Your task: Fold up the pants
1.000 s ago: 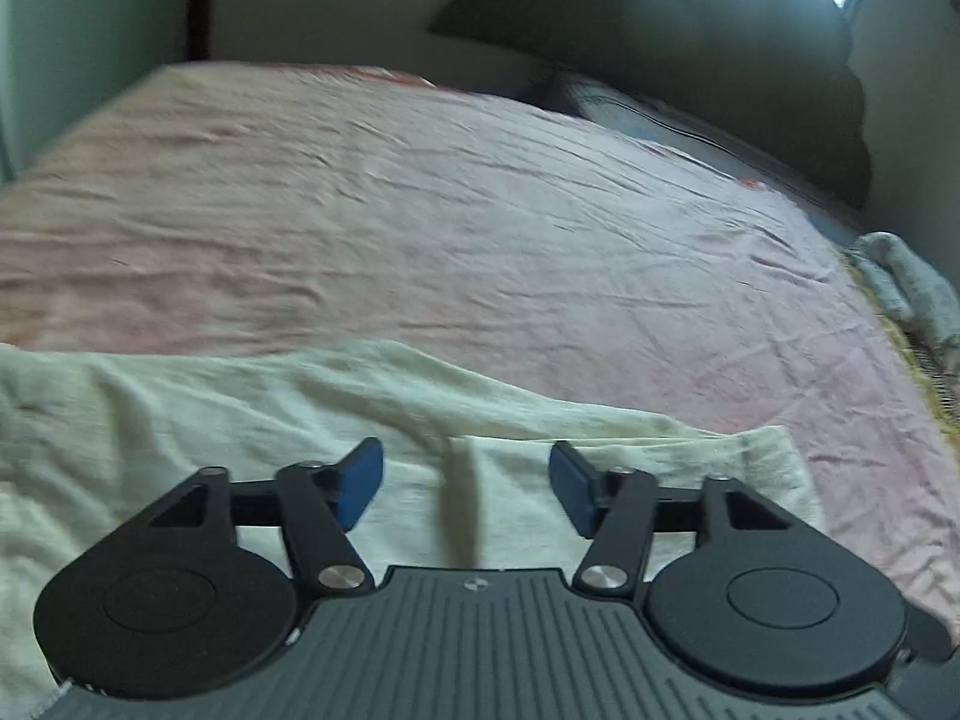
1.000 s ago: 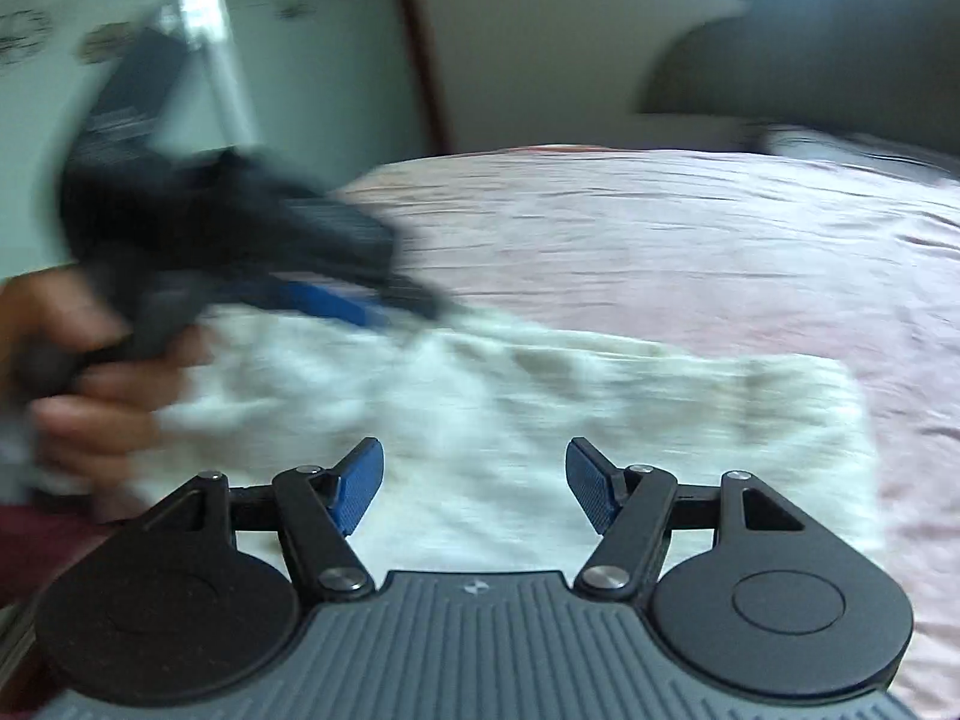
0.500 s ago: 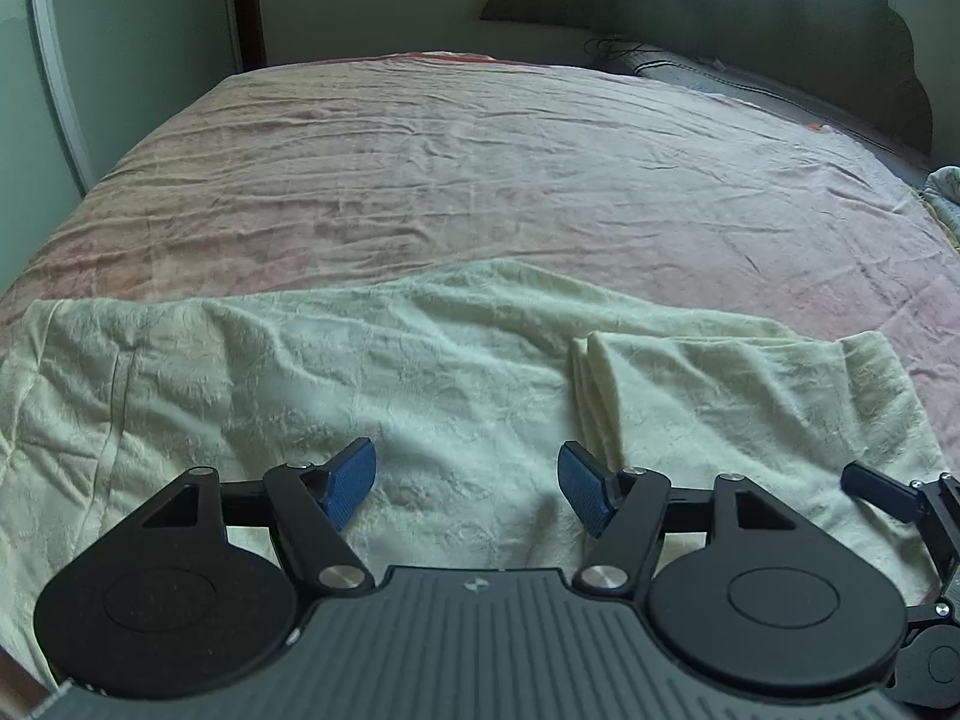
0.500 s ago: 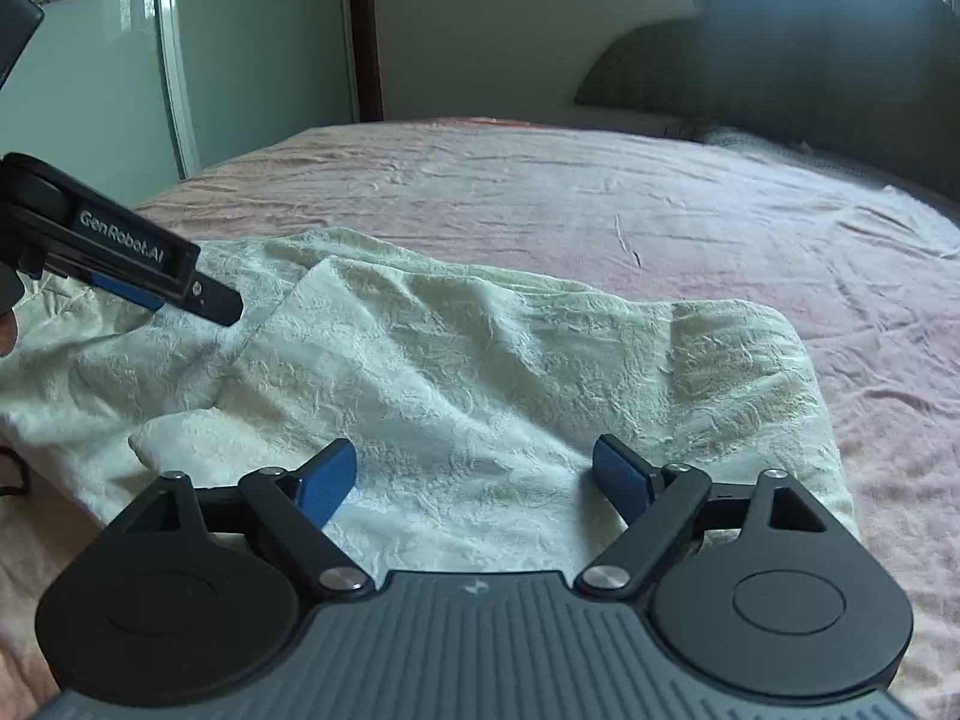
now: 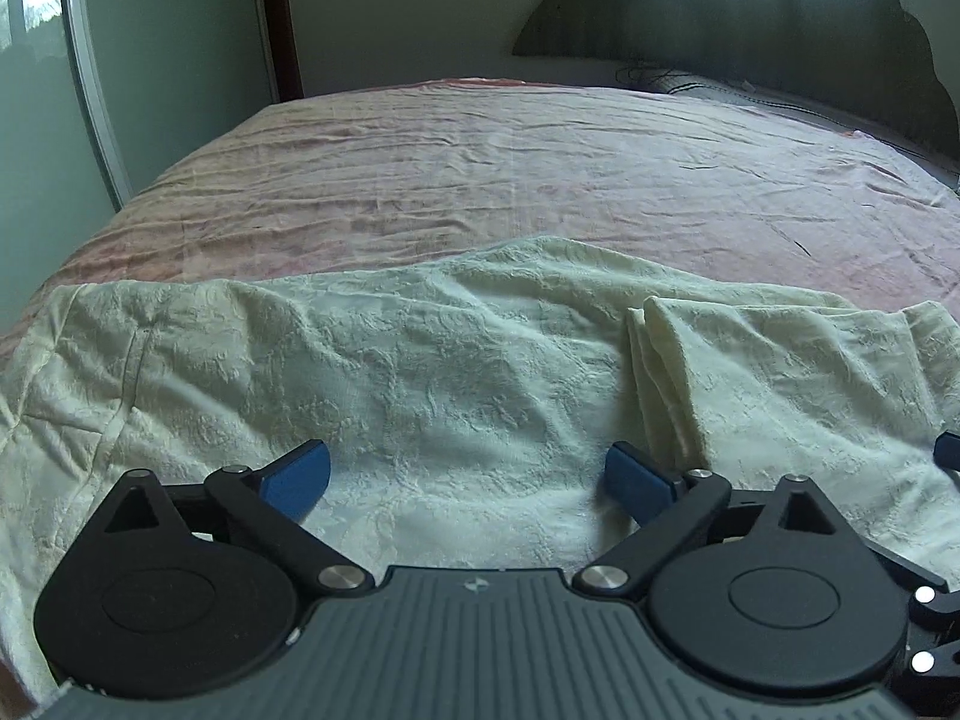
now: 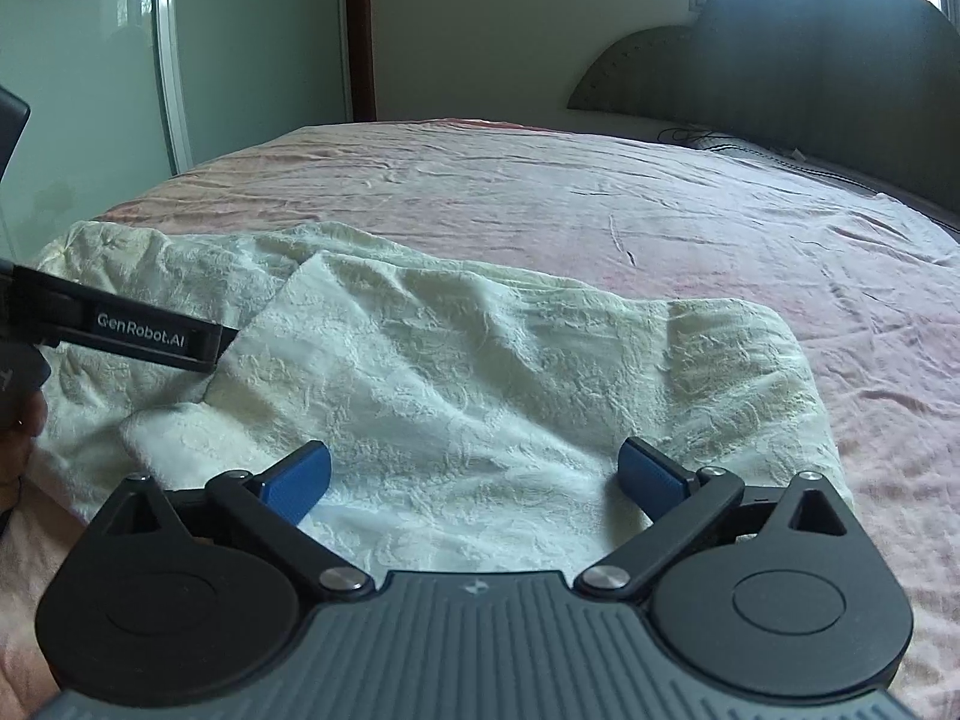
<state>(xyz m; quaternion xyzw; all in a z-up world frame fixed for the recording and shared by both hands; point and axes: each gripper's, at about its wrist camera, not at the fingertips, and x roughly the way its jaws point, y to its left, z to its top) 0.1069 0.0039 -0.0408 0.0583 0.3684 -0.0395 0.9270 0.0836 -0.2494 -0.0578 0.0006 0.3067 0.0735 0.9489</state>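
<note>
Cream textured pants point(image 5: 456, 372) lie across the near edge of a pink bed. A folded-over layer point(image 5: 774, 372) covers their right part; in the right wrist view the pants point(image 6: 480, 378) show this flap on top. My left gripper point(image 5: 468, 480) is open and empty just above the middle of the pants. My right gripper point(image 6: 474, 477) is open and empty over the folded part. The left gripper's body point(image 6: 126, 330) shows at the left of the right wrist view. A blue fingertip point(image 5: 948, 450) of the right gripper shows at the right edge of the left wrist view.
The pink wrinkled bedsheet point(image 5: 540, 180) stretches far beyond the pants. A dark headboard point(image 6: 810, 48) stands at the far right with a pillow point(image 5: 780, 102) below it. A glass sliding door point(image 6: 90, 60) is at the left.
Both grippers have pulled back and steadied over the pants. Their fingers have opened wider. The pants lie as before, with the folded flap on the right.
</note>
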